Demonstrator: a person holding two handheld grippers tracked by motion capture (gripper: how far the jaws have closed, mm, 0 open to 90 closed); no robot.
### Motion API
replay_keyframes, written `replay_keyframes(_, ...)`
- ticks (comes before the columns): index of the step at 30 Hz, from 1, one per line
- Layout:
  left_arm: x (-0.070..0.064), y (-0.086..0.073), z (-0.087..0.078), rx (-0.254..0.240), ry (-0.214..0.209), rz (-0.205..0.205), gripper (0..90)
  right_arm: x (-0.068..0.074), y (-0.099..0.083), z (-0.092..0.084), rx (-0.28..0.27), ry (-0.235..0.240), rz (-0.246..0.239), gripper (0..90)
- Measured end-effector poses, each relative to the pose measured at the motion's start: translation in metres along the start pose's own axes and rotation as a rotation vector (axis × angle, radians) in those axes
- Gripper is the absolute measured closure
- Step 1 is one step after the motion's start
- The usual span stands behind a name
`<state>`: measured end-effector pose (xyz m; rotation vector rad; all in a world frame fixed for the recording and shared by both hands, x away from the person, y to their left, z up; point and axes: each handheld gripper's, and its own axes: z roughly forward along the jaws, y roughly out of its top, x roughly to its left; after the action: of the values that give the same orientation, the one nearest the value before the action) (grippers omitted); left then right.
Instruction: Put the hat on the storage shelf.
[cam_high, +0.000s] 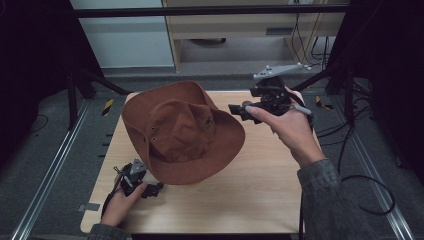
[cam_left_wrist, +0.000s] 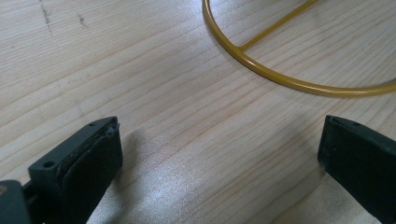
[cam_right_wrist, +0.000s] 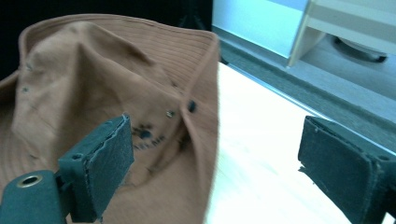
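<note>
So the brown hat (cam_high: 182, 132) sits on the wooden bench (cam_high: 260, 175), toward the back left, crown up and brim spread wide. In the right gripper view there's a small dark printed logo (cam_right_wrist: 145, 136) on the crown, with a line of lettering under it, but it's too blurry to read. You also get the little metal eyelets and a snap there, which the high view barely hints at.

The right claw (cam_high: 239, 110) hangs in the air just off the hat's right brim, jaws spread wide with nothing between them. The left claw (cam_high: 156, 189) rests low at the front left of the bench, just by the hat's near brim, jaws also wide and empty.

Fun bit: the left gripper view shows a yellow wire ring (cam_left_wrist: 261, 70) lying on the wood, with a straight spoke running across it.
</note>
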<state>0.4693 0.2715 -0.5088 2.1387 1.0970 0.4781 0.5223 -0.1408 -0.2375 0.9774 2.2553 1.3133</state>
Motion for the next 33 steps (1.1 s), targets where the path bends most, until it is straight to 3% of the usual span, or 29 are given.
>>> replay_keyframes(10,0.0,0.0,0.0,0.002,0.002,0.003,0.0,-0.028,-0.047,-0.016,-0.003,-0.088,0.063,7.9)
replay_keyframes(18,0.0,0.0,0.0,0.002,0.002,0.004,0.0,-0.046,-0.098,-0.014,0.039,-0.138,0.101,9.2)
replay_keyframes(19,0.0,0.0,0.0,0.002,0.002,0.003,0.0,-0.05,-0.114,-0.011,0.05,-0.144,0.116,9.9)
replay_keyframes(21,0.0,0.0,0.0,0.002,0.002,0.003,0.0,-0.052,-0.12,-0.01,0.054,-0.145,0.12,10.3)
replay_keyframes(25,0.0,0.0,0.0,0.002,0.002,0.003,0.0,-0.059,-0.154,-0.003,0.08,-0.138,0.167,10.5)
replay_keyframes(27,0.0,0.0,0.0,0.001,0.002,0.003,0.0,-0.059,-0.158,-0.002,0.085,-0.136,0.175,10.4)
replay_keyframes(29,0.0,0.0,0.0,0.002,0.002,0.003,0.0,-0.059,-0.177,0.003,0.109,-0.133,0.187,10.5)
replay_keyframes(33,0.0,0.0,0.0,0.001,0.002,0.003,0.0,-0.058,-0.19,0.009,0.143,-0.136,0.189,10.5)
